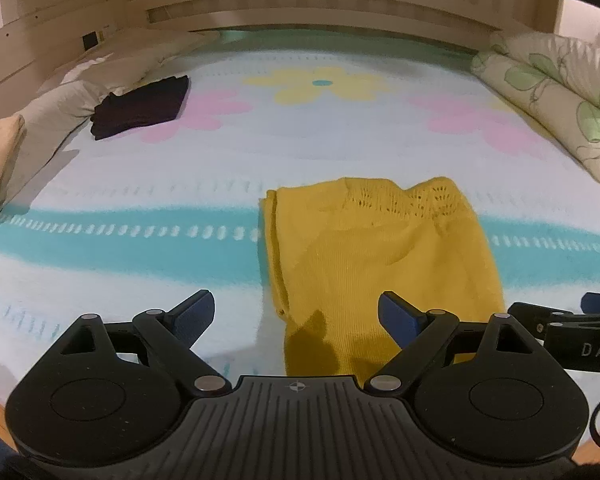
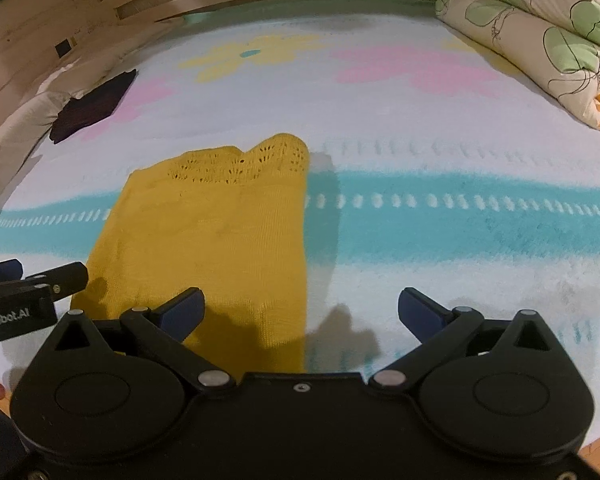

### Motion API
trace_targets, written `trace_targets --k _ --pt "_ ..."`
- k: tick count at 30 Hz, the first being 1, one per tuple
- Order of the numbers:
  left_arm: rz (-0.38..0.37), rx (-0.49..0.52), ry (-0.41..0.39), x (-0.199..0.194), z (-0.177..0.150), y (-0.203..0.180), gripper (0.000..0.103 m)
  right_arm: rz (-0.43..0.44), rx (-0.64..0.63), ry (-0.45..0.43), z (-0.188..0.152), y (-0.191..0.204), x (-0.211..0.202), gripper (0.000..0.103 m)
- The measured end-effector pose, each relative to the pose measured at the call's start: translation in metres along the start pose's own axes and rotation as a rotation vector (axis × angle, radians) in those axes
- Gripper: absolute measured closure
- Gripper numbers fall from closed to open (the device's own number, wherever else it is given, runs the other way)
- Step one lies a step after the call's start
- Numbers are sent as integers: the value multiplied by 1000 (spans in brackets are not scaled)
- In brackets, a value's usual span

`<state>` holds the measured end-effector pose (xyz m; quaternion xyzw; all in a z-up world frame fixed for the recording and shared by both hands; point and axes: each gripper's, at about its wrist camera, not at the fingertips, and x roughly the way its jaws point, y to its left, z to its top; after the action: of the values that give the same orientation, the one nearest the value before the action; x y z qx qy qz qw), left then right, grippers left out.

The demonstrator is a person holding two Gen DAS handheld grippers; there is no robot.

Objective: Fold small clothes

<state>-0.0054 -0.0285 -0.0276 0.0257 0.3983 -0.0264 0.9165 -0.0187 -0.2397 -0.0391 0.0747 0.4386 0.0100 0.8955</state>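
The yellow knit garment point(image 1: 380, 256) lies flat on the bed point(image 1: 140, 264), straight ahead of both tools, already folded lengthwise into a narrow panel with its lacy openwork end at the far side. The left tool point(image 1: 296, 314) hangs above the near end of it, released, its blue pads spread wide with nothing between them; the right tool point(image 2: 302, 312) is likewise spread and empty, straddling the garment's right edge, so that its left pad is over the knit and its right pad over the bare bed. The cloth looks light, soft and limp: it will sag and stretch when lifted, and a single layer may slip free of the rest. A sound hold would be at the two near corners, pinching all layers together; how many layers lie there is hard to tell from these views. Beyond the left tool, far left, sits a dark folded garment point(image 1: 142, 106), and far right of the right tool a flowered quilt point(image 2: 540, 36).
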Motion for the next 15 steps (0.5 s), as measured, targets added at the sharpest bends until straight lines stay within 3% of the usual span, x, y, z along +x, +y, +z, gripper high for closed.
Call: trace_targets --k 15 --pt "4 38 -29 -12 -6 -6 15 19 -29 -85 -3 3 -19 0"
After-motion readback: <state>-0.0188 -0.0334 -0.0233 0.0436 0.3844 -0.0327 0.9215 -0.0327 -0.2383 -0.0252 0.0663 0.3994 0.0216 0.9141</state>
